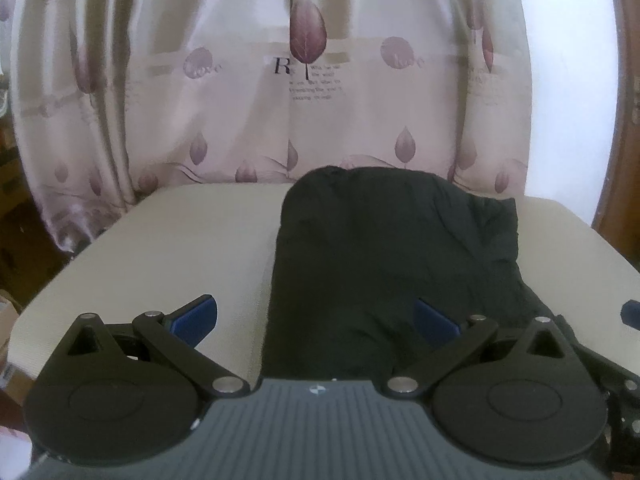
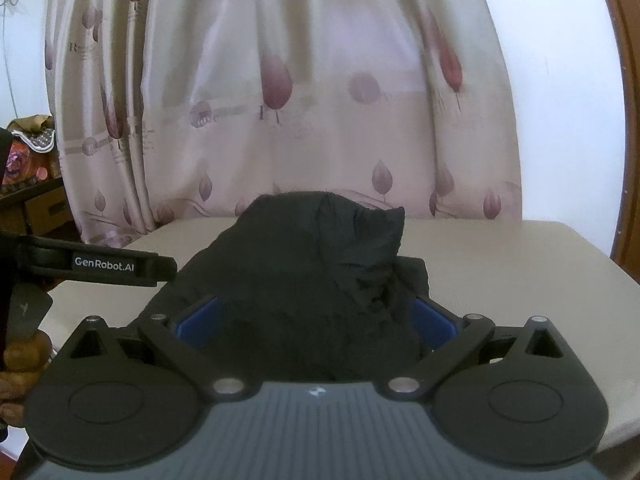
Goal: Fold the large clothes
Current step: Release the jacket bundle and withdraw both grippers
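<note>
— Both grippers sit at the near edge of the black, soft, crumpled cloth garment [image 1: 392, 248] on the beige padded tabletop [image 1: 168, 240]?

— Yes. The left gripper [image 1: 316, 320] gapes wide, empty; the right gripper [image 2: 316, 320] stands wide around a raised bunch, grip uncertain. Limp, light fabric likely sags: pinch near corners.

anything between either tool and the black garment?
Nothing visible. The black garment lies on the beige table, directly ahead of both. The left tool is open over its left edge; the right tool is open with bunched cloth between its fingers. Only the curtain hangs behind.
</note>
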The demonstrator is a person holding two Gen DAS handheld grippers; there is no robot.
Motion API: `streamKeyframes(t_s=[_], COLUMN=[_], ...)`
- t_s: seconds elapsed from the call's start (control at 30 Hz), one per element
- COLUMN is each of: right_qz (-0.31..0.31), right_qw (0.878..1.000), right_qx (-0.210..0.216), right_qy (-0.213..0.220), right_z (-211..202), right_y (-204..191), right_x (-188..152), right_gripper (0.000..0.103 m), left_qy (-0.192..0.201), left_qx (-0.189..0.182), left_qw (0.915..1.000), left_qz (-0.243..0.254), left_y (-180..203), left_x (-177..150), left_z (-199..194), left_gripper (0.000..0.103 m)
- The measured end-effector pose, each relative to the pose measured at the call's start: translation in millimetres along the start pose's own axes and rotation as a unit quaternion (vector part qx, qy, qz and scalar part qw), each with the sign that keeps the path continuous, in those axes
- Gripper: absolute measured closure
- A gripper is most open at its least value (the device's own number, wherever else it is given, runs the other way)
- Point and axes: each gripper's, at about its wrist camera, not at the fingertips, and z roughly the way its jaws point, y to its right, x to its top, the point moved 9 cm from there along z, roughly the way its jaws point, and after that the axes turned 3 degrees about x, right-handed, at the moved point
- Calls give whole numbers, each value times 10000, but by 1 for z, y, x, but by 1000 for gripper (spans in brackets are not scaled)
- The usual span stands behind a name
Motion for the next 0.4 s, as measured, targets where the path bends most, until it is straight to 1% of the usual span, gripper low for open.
streamKeyframes(t_s=[0.1, 0.17, 0.3, 0.4], right_qz=[-4, -4, 24, 22], right_qw=[10000, 10000, 9999, 9993], right_qx=[-25, -18, -133, -372], right_qy=[-21, -43, -65, -92], right_z=[1, 2, 3, 4], right_y=[1, 2, 4, 9], right_x=[-2, -2, -4, -3], right_gripper=[0, 0, 0, 0], left_qy=[-42, 8, 73, 141], left_qx=[-68, -99, -170, -162], left_qw=[10000, 9999, 9998, 9998], left_qz=[11, 23, -18, -4], left_y=[3, 3, 3, 2], left_x=[-4, -5, -5, -5], left_z=[3, 3, 4, 3], left_gripper=[0, 0, 0, 0])
